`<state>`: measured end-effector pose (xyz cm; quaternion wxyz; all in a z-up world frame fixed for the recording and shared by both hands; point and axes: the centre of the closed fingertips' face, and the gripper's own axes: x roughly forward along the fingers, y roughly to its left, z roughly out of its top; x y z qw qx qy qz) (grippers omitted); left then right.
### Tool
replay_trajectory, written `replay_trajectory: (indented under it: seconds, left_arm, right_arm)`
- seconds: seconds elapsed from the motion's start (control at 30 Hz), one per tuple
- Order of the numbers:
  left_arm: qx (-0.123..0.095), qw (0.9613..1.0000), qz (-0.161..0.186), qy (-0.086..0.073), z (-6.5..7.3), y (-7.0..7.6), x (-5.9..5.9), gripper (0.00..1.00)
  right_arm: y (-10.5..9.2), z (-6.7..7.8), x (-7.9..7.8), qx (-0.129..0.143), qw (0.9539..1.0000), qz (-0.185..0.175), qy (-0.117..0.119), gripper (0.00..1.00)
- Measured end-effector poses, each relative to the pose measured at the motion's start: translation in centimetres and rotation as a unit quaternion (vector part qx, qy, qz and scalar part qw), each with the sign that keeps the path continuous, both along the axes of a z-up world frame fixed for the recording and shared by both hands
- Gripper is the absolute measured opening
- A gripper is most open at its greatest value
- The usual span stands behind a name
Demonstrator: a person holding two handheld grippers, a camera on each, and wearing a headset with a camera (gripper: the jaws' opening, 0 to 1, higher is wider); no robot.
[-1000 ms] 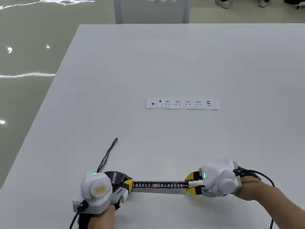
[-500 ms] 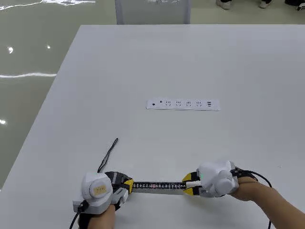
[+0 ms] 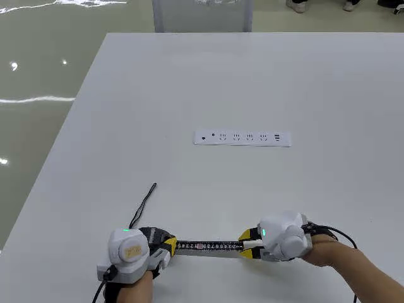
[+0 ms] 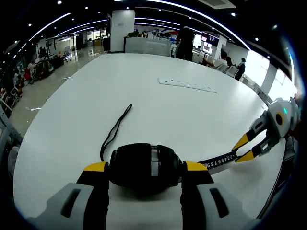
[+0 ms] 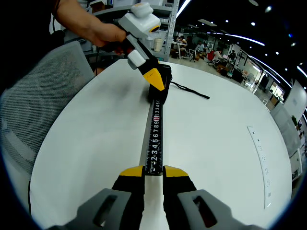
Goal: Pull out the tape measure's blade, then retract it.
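Black tape measure case (image 3: 150,237) sits at lower left of the head view, clamped in the left gripper (image 3: 165,247). Its blade (image 3: 208,245) runs rightward across the white table (image 3: 189,82) to the right gripper (image 3: 246,243), pinched on its tip, it seems. Pulling looks done; retracting is left.

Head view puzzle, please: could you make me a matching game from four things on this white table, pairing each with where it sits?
Things:
1. tape measure case
2. blade
3. power strip
4. black cord

Places:
A. lying alone, apart from everything else
B. clamped between the jaws of the left gripper
C. trailing loose from the case
D. pulled out, its end pinched by the right gripper

Pairs: 1-B, 2-D, 3-A, 4-C.
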<state>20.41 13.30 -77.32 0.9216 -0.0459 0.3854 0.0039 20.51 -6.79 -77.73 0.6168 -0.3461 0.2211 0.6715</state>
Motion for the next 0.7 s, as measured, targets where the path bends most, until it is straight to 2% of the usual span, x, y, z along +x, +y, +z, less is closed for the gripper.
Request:
replay_trajectory:
  seconds: [0.2, 0.37, 0.5, 0.63, 0.7]
  left_arm:
    - [-0.001, 1.0, 0.0, 0.0, -0.35, 0.14, 0.06, 0.56]
    - [0.0, 1.0, 0.001, 0.0, -0.21, 0.07, 0.06, 0.56]
    - [-0.001, 1.0, 0.001, 0.0, -0.15, 0.04, 0.05, 0.56]
    - [0.0, 1.0, 0.001, 0.0, 0.04, -0.05, -0.01, 0.56]
    - [0.0, 1.0, 0.0, 0.0, 0.04, -0.13, -0.03, 0.56]
  right_arm:
    - [0.1, -0.37, 0.26, 0.001, 1.0, 0.0, 0.002, 0.13]
    - [0.3, -0.13, 0.15, 0.002, 1.0, 0.0, 0.002, 0.13]
    - [0.47, -0.93, 0.34, 0.002, 1.0, 0.0, 0.004, 0.13]
    - [0.73, -0.51, 0.1, 0.003, 1.0, 0.0, 0.005, 0.13]
    - [0.83, -0.78, 0.18, 0.004, 1.0, 0.0, 0.006, 0.13]
